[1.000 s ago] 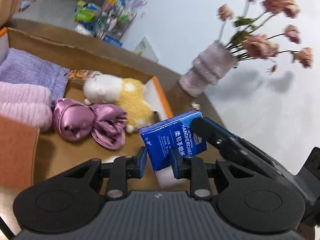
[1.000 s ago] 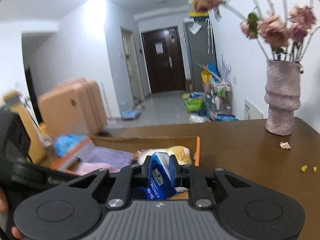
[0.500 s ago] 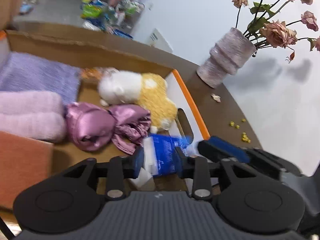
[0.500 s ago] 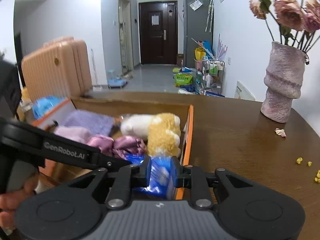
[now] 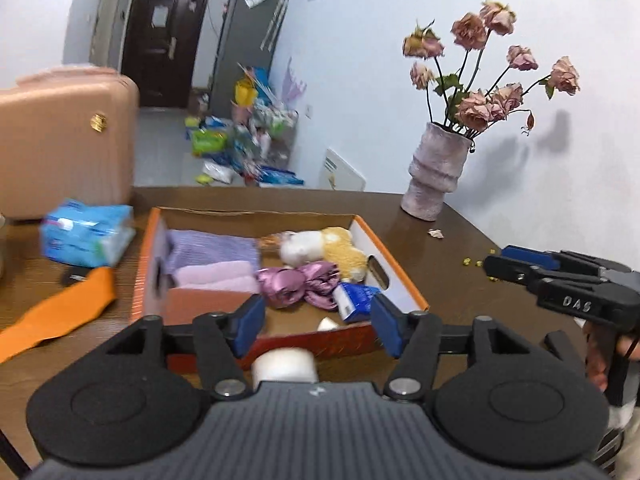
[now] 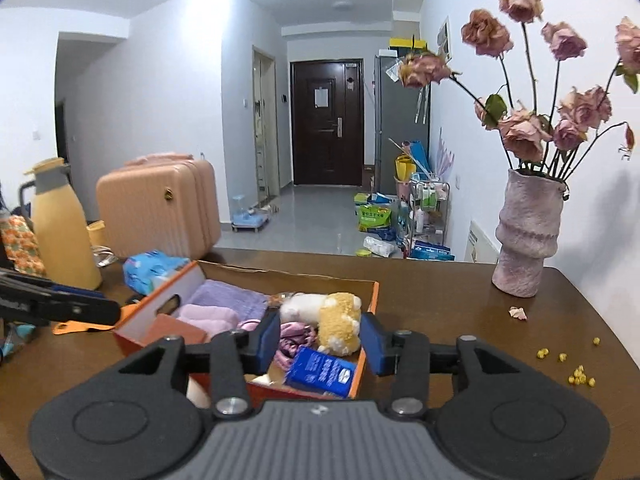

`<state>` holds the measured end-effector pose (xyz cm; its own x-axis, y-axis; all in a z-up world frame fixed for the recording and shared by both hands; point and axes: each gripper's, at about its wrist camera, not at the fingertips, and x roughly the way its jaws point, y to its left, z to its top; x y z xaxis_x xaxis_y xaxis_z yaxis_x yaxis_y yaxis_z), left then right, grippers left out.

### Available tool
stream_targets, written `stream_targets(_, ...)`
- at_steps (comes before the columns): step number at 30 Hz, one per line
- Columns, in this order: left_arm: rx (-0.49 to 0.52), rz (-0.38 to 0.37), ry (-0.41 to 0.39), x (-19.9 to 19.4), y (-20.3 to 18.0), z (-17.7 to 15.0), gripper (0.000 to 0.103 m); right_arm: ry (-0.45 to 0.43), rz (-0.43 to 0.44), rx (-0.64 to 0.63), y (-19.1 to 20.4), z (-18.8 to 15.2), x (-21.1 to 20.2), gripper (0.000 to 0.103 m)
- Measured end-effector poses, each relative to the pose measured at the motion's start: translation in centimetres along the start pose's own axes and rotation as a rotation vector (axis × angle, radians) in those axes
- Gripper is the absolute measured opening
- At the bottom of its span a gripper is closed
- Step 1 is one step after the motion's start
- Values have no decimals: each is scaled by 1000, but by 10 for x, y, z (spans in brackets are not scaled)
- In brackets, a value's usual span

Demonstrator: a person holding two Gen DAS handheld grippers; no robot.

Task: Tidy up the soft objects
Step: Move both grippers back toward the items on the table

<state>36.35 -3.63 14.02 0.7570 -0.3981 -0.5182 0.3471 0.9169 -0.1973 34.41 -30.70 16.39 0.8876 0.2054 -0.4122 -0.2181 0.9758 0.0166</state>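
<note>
Both grippers' jaws are opening, empty, above the box [image 5: 400,280].

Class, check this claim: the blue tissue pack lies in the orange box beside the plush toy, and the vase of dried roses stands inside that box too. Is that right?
One error. The vase stands on the table, outside the box; the right wrist view shows it. The tissue pack does lie in the box beside the plush toy.

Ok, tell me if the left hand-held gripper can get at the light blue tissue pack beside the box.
Probably yes. The left hand-held gripper holds nothing, its jaws opening, and the light blue tissue pack lies uncovered on the table, left of the box, nothing between them.
</note>
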Motion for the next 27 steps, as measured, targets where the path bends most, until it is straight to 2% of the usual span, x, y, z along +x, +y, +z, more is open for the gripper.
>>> stream_targets(4, 52, 63, -33, -34, 0, -28, 68, -27, 37, 7, 11, -15, -28, 51)
stream_targets(6, 43, 85, -49, -50, 2, -46, 69, -40, 44, 18, 16, -26, -40, 53)
stream_targets(8, 37, 96, -84, -67, 5, -71, 79, -59, 58, 36, 20, -40, -57, 55)
stream_targets(9, 35, 107, -95, -72, 6, -85, 81, -73, 68, 47, 22, -50, -66, 57)
stream_targets(12, -21, 165, -61, -85, 11, -129, 80, -101, 88, 77, 29, -84, -89, 63)
stream_targets(17, -90, 151, -24, -115, 11, -187, 81, -69, 97, 143, 44, -146, -121, 69)
stream_targets(21, -103, 183, -7, -126, 14, -205, 83, 15, 88, 159, 54, -180, -128, 69)
stream_targets(27, -108, 196, -21, -122, 15, -204, 83, 29, 82, 137, 66, -186, -125, 69)
